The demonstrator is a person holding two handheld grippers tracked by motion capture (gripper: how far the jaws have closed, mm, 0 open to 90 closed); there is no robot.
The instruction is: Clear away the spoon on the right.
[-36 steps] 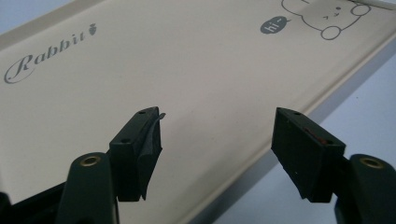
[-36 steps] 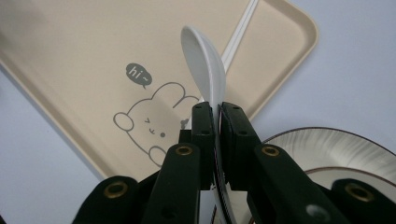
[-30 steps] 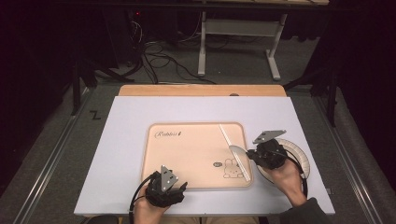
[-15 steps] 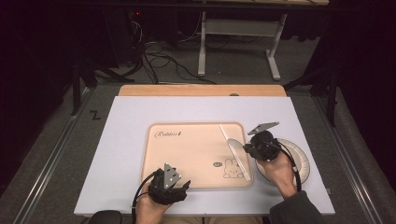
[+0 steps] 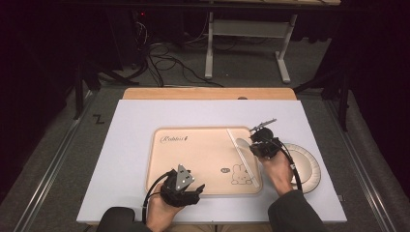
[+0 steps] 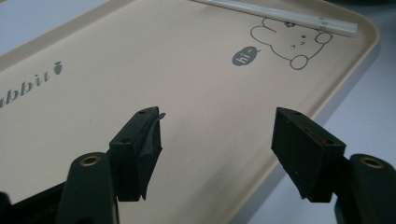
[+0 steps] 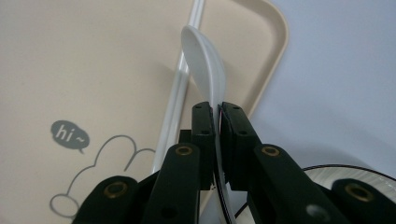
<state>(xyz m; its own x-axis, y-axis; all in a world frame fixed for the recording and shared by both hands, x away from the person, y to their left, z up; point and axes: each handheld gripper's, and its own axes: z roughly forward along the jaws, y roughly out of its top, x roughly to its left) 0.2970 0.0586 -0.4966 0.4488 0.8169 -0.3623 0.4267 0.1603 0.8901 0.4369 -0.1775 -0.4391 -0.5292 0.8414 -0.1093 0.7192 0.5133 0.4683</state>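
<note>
Now my right hand-held gripper (image 7: 215,109) is clamped on the thin handle of a white spoon (image 7: 204,65), its bowl hanging over the beige tray's (image 7: 93,70) right edge in the middle of the right gripper view. Pinched so narrowly, the spoon could swivel or slip and knock the white stick (image 7: 180,88) beside it. My left hand-held gripper (image 6: 217,135) gapes empty over the tray's near edge. Behind, at lower right, the plate (image 7: 373,175) sits on the counter (image 7: 341,70).

Hidden and cut-off parts

The spoon (image 7: 205,63) handle vanishes between the right gripper (image 7: 218,112) pads; beside it, the plate (image 7: 359,175) and tray (image 7: 271,70) run off-frame.
</note>
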